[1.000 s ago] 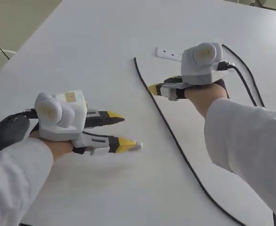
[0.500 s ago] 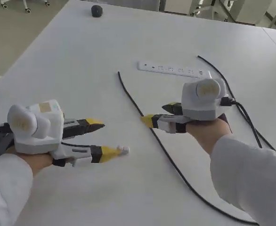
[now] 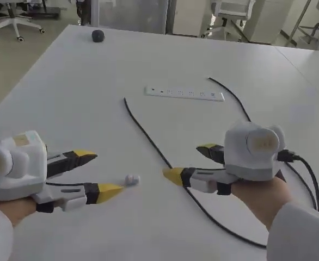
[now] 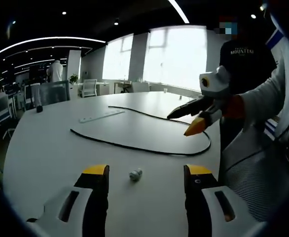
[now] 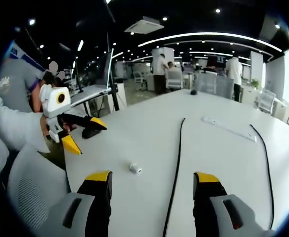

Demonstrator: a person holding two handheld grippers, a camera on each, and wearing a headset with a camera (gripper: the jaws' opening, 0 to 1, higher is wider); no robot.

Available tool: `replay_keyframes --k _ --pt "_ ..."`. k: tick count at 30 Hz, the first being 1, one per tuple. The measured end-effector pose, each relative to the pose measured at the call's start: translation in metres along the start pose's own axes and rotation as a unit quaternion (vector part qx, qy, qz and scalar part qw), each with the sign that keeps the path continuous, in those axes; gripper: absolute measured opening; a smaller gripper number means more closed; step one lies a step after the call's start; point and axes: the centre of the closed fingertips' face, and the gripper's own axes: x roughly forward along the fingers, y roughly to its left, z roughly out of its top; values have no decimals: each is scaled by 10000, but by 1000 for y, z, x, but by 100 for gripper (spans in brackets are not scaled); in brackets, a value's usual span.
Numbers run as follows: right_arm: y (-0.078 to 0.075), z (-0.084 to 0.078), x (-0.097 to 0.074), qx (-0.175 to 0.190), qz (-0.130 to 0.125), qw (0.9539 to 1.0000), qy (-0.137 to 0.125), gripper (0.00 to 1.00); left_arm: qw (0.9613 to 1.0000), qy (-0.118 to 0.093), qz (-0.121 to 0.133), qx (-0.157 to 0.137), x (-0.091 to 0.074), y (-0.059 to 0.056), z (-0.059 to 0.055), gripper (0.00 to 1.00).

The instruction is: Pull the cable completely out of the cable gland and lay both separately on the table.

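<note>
Head view: cable (image 3: 148, 137) and cable gland (image 3: 132, 179) lie apart on the white table (image 3: 67, 92). The black cable runs in a long curve from near the power strip (image 3: 184, 93) down past the right gripper (image 3: 185, 161). The gland (a small white piece, too small to show any detail) sits just off the lower fingertip of the left gripper (image 3: 102, 173), touching neither tool. Both grippers have their jaws spread and hold nothing. A dark round object (image 3: 98, 36), possibly a ball, rests at the far end of the table.

Left gripper view: the gland (image 4: 135, 174) lies on the table between the parted yellow-tipped jaws, just ahead of them. The cable (image 4: 134, 146) curves across beyond it, and the right gripper (image 4: 180, 125) hovers gaping at the cable's far bend.

Right gripper view: the jaws stand wide, the cable (image 5: 178, 158) runs up between them, and the gland (image 5: 134, 168) lies beside it, near the left-hand jaw. The left gripper (image 5: 90, 138) shows at the left, empty and parted.
</note>
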Motion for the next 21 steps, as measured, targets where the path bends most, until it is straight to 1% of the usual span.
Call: replay_keyframes --k 3,4,6,10,12,15,18,21 --pt "5 -12 -17 -19 -37 10000 76 69 9999 -84 97 -104 -12 -3 3 62" --pt "5 -13 -19 -14 -38 10000 82 69 9998 -109 128 -112 -15 -4 3 63" --pt "8 -19 -29 -18 -70 9999 100 71 9997 -110 163 -146 -20 -6 4 64" --pt "13 -32 -47 -52 -110 9998 187 73 9997 -23 208 -142 -28 -13 0 66" --pt "14 -37 -56 -41 -147 9997 214 75 9997 102 190 -69 -32 -19 -5 68" --pt "14 -42 -69 -64 -226 9994 253 76 9997 208 146 0 -34 -26 -8 70" --pt "13 -47 -82 -59 -284 9992 267 77 9998 173 103 -38 -36 -30 -6 72" --pt "13 -52 -91 -16 -325 9991 282 78 9998 142 122 -79 -37 -30 -4 72"
